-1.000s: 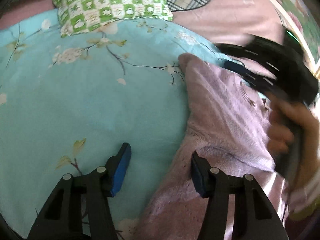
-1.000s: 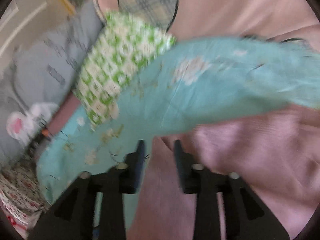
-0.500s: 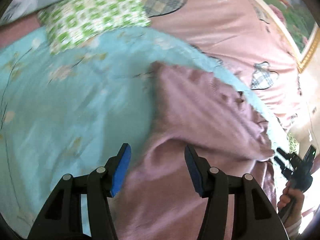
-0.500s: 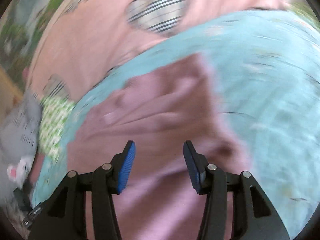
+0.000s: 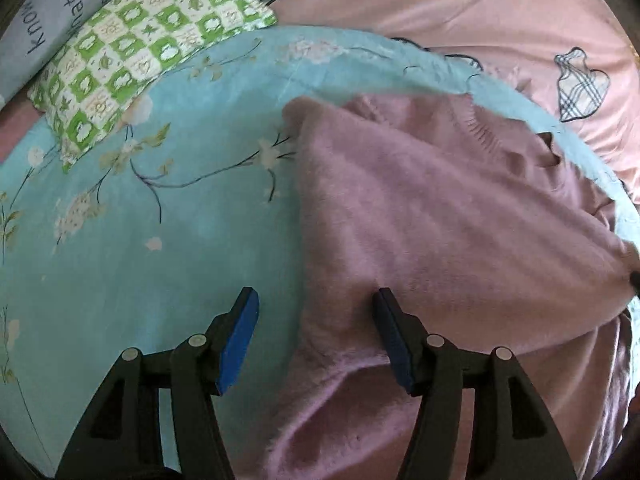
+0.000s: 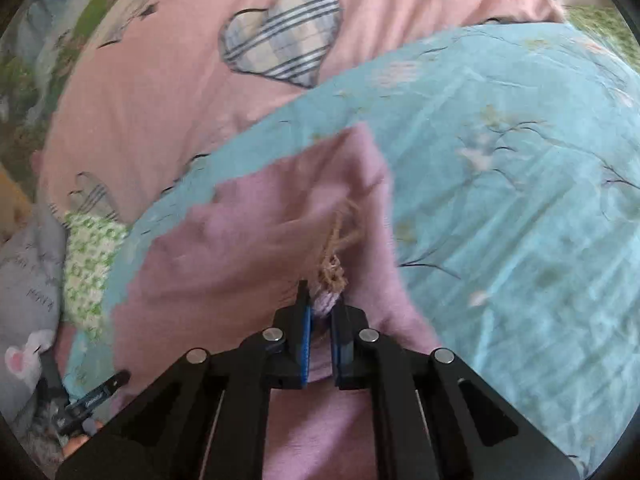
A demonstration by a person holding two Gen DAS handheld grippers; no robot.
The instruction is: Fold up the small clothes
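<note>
A mauve knitted sweater (image 5: 440, 216) lies spread on a teal floral cloth (image 5: 140, 248). My left gripper (image 5: 316, 320) hovers over the sweater's left edge; its jaws are opening and that edge lies between the blue pads (image 5: 240, 332), untouched by them. In the right wrist view the sweater (image 6: 248, 248) runs away from me. My right gripper (image 6: 322, 300) is closing on a bunched bit of its near edge, and the pads press the fabric beside a tan tassel (image 6: 332, 268). From that pinch the sweater is drawn taut toward the right edge of the left wrist view.
A green checked pillow (image 5: 152, 52) and a grey lettered pillow (image 5: 60, 8) lie at the far left of the teal cloth. A pink sheet with plaid hearts (image 6: 280, 40) stretches beyond it. A grey plush toy (image 6: 24, 320) sits at the left.
My right gripper swept across to the sweater's edge and went from open to shut on the fabric. My left gripper shifted along the sweater's left edge, and the sweater is now drawn flatter.
</note>
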